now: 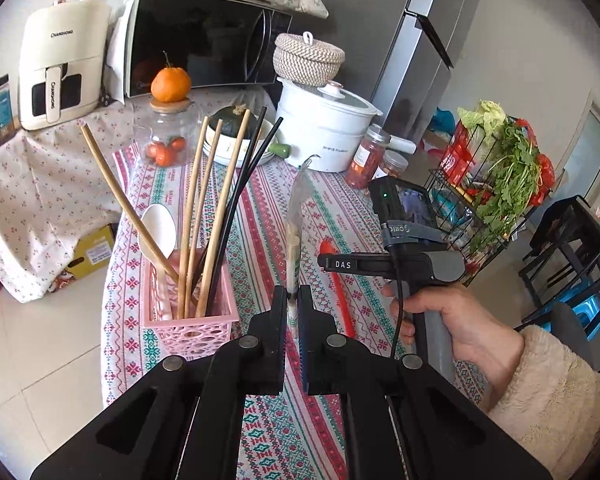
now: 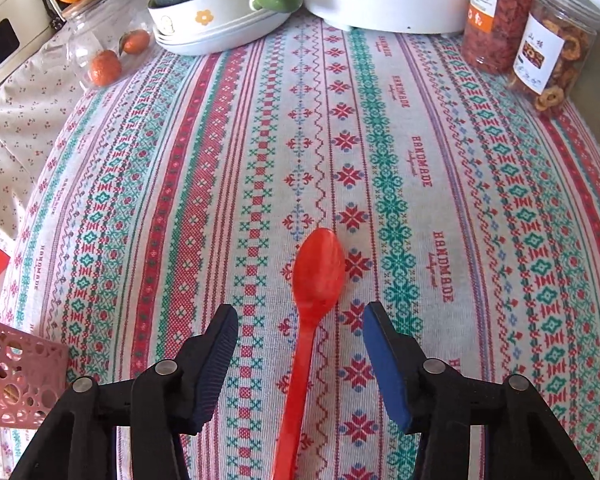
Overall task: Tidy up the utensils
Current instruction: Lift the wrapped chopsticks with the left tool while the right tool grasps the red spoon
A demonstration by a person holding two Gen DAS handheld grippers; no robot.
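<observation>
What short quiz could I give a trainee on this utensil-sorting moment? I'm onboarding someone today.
1. True or false: the left gripper is shut on wrapped chopsticks.
2. What lies between the open fingers of the right gripper?
3. Which is in the pink basket: A) white spoon B) fork C) knife?

Key: 1 true. 2 the red spoon, flat on the tablecloth. 3 A.
</observation>
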